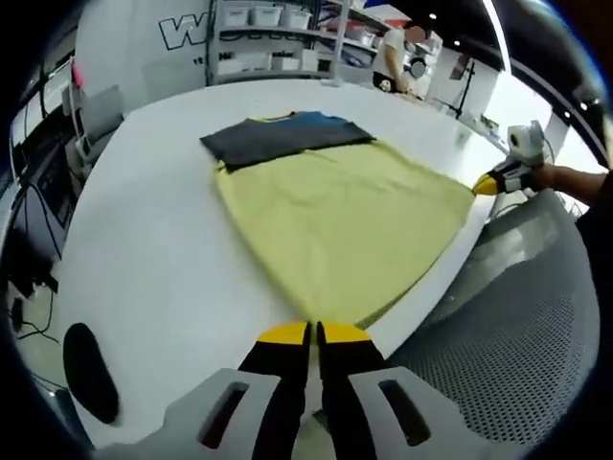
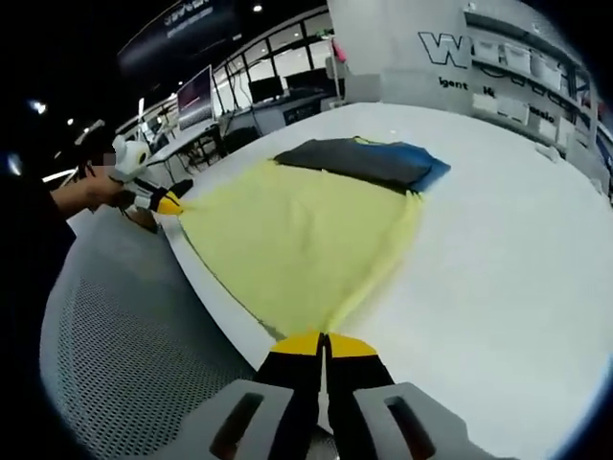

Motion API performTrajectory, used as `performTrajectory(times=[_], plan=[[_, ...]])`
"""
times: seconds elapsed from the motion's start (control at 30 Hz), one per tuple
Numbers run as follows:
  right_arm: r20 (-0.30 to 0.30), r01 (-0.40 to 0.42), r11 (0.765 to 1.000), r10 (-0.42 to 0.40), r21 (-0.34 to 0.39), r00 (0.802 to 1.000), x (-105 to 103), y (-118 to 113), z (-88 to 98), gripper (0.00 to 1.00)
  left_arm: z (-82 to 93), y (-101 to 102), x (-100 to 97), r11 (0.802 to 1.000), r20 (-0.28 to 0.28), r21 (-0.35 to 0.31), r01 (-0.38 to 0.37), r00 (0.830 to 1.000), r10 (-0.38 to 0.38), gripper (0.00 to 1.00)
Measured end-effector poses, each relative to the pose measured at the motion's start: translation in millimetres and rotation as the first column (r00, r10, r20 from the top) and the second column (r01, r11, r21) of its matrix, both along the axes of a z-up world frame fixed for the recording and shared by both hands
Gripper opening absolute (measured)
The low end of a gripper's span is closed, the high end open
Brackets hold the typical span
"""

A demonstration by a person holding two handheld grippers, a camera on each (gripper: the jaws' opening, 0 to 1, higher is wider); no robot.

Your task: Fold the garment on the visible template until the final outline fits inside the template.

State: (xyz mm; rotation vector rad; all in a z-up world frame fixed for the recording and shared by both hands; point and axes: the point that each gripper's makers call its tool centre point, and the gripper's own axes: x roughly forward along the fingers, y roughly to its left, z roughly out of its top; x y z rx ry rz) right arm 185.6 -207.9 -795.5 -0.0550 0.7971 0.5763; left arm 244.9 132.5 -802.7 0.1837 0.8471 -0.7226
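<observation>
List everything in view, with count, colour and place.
garment: one, yellow, spread on the table, stretched between both tools.
dark cloth: one pile, grey and blue, on the far end of the garment.
table: one, white, under the garment.
mesh surface: one, grey, perforated, beside the table's near edge.
shelves: one rack, white, behind the table.
left tool: one, yellow-tipped, shut on a garment corner.
right tool: one, yellow-tipped, shut on another corner.
</observation>
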Motion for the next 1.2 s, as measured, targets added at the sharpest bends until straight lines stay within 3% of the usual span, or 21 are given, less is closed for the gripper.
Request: performTrajectory(times=[0.37, 1.2], plan=[[0.038, -0.063, 0.998, 0.064, -0.028, 0.997, -5, 10, 23.4, 0.0, 26.5, 1, -0.8, 1.0, 0.053, -0.009, 0.016, 0.998, -0.015, 0.08], [0.075, -0.057, 0.998, 0.058, -0.013, 0.995, -26, 5, 58.2, 0.0, 58.8, 13, -22.6, 1.0, 0.092, -0.01, 0.004, 0.996, -0.003, 0.08]])
